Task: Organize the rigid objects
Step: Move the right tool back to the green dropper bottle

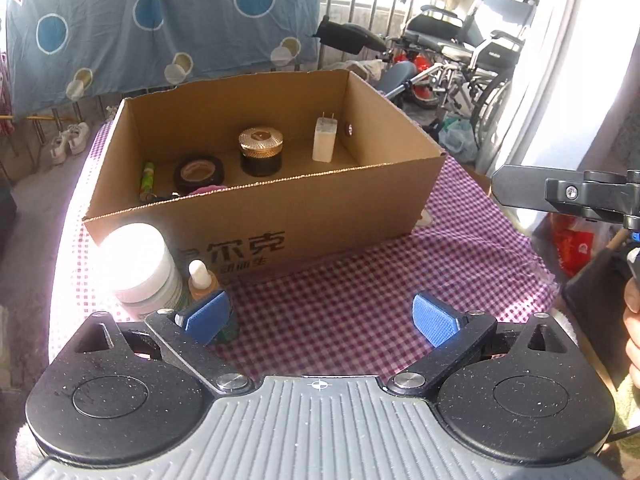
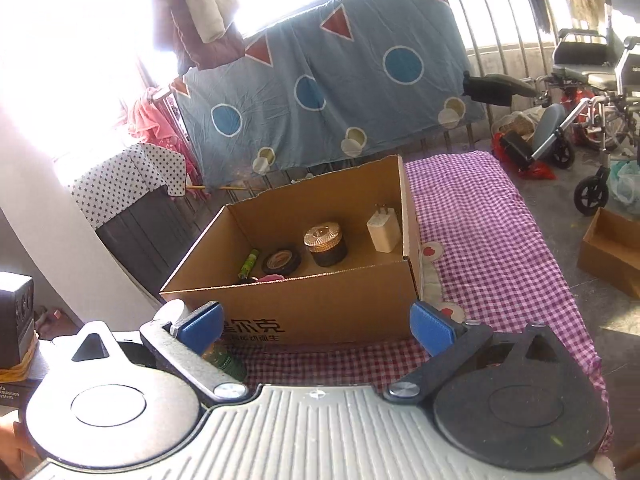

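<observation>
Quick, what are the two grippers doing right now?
Left gripper: open, holding nothing.
Right gripper: open, holding nothing.

Open cardboard box [image 1: 320, 216] sits on my checked-cloth surface [image 1: 400, 288]. Inside, along the far wall: white charger plug [image 1: 323, 142] upright at right, dark jar with gold lid [image 1: 261, 152], black tape roll [image 1: 199, 174] flat, green tube [image 1: 147, 181] at left. Outside, at the box's front-left corner: white jar [image 1: 140, 268], small dropper bottle [image 1: 201, 278], both upright.
</observation>
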Motion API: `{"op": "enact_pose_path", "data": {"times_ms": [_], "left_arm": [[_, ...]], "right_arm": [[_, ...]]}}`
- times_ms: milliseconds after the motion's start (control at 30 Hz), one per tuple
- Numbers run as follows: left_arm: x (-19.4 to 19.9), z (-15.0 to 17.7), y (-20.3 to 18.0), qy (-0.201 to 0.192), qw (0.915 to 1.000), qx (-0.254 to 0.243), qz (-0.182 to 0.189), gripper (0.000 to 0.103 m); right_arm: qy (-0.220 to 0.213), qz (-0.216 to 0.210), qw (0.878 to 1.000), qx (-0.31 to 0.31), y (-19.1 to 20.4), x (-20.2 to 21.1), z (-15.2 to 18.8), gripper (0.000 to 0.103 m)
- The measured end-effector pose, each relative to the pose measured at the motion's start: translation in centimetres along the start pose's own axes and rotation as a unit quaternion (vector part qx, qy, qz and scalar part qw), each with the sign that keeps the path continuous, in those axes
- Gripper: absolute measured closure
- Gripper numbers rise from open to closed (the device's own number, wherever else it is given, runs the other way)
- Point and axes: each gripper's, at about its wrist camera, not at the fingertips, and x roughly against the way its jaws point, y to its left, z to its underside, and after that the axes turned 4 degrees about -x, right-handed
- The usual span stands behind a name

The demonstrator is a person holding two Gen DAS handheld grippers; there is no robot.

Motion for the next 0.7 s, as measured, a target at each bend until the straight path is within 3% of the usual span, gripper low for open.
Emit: {"op": "enact_pose_path", "data": {"times_ms": [200,333,467,600,633,700], "left_arm": [[-0.1,2.7,0.8,-0.009,0.9993,-0.007,-0.036,0.004],[-0.3,4.1,1.6,-0.025,0.9979,-0.012,-0.059,0.004],[-0.9,5.1,2.2,-0.05,0.9962,-0.022,-0.068,0.006],[-2.4,5.6,3.0,-0.06,0.9954,-0.023,-0.071,0.018],[-3.0,5.8,3.2,-0.057,0.996,-0.019,-0.067,0.026],[-3.9,6.1,3.6,-0.054,0.9967,-0.012,-0.06,0.031]], "right_arm": [[0.005,0.071,0.995,0.07,3.5,-0.9,2.8,0.0],[0.027,0.041,0.996,0.071,5.2,-2.7,3.0,0.0],[0.044,-0.026,0.998,0.045,6.1,-4.8,2.5,0.0],[0.053,-0.058,0.995,0.06,7.7,-7.4,2.7,0.001],[0.057,-0.06,0.994,0.073,8.2,-8.0,2.9,0.004],[0.062,-0.058,0.991,0.102,9.3,-9.1,3.1,0.011]]}}
